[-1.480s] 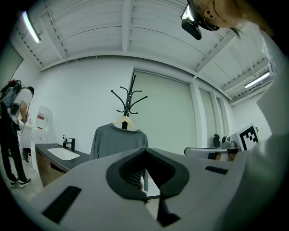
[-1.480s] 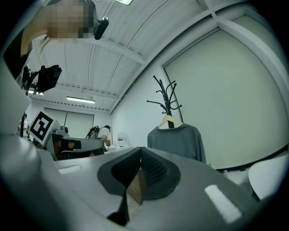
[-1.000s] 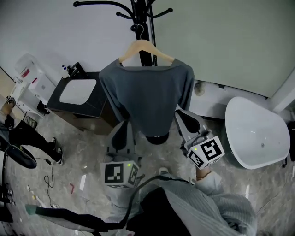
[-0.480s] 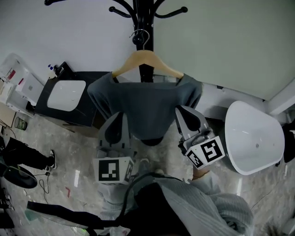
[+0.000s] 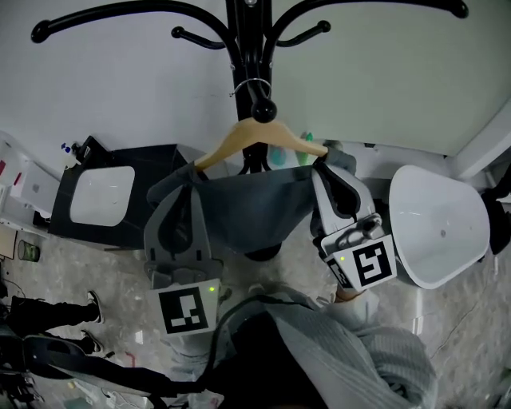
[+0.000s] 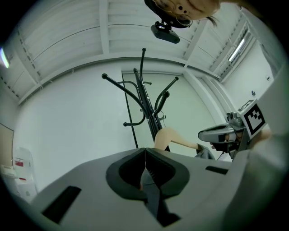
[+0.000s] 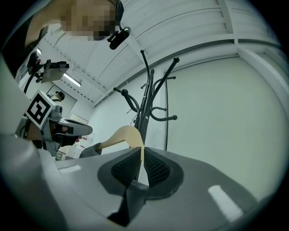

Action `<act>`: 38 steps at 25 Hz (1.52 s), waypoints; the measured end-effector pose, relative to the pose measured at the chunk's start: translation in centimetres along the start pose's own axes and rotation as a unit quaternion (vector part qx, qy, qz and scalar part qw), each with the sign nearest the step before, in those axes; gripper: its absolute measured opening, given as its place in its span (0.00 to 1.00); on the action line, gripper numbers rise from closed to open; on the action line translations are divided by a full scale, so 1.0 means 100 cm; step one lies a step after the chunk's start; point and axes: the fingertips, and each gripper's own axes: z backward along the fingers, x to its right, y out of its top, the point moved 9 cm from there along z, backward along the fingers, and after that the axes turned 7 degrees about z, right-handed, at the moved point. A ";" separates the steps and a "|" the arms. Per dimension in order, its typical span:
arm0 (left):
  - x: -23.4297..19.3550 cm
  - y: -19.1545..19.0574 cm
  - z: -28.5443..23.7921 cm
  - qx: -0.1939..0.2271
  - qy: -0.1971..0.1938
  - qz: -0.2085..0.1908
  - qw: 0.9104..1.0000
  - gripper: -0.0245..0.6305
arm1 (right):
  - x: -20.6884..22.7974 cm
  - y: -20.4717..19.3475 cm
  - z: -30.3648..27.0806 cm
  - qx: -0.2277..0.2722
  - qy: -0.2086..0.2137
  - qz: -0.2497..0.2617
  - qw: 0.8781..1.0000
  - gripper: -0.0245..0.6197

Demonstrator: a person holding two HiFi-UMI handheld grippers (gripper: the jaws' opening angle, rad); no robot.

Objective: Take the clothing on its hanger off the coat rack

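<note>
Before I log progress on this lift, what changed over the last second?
The left tongs and right tongs rose from the sweater's hem to the hanger's ends, bunching the cloth up. Both stayed shut; the hanger still hangs on the coat rack.

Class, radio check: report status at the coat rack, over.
Left gripper, right gripper shut on grey sweater. Wooden hanger hooked on coat rack. Nothing in the way.

left gripper: grey shell, black oval recess | right gripper: same grey, black recess | marker cubes: white faces, black squares, green light | sleeve: grey ribbed knit | cable: black, thin
</note>
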 end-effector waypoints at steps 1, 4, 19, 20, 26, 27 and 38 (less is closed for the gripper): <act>-0.002 -0.001 -0.003 0.000 -0.002 0.003 1.000 0.04 | 0.001 0.001 -0.003 0.005 0.002 -0.001 1.000 0.04; -0.003 -0.004 -0.010 -0.004 0.002 0.004 1.000 0.04 | 0.003 0.002 -0.008 0.005 0.014 0.007 1.000 0.04; 0.020 -0.005 -0.042 -0.069 0.020 -0.165 0.984 0.27 | 0.010 -0.001 -0.040 -0.110 0.068 0.202 0.971 0.26; 0.021 -0.007 -0.045 -0.075 0.025 -0.187 0.979 0.29 | 0.009 -0.002 -0.042 -0.117 0.075 0.208 0.968 0.29; 0.028 -0.022 -0.063 -0.118 0.046 -0.275 0.953 0.33 | 0.007 -0.010 -0.058 -0.167 0.110 0.254 0.946 0.44; 0.028 -0.024 -0.066 -0.117 0.052 -0.287 0.949 0.33 | 0.007 -0.012 -0.060 -0.173 0.114 0.258 0.944 0.45; 0.027 -0.026 -0.077 -0.119 0.056 -0.326 0.936 0.21 | 0.008 -0.016 -0.069 -0.176 0.083 0.321 0.927 0.20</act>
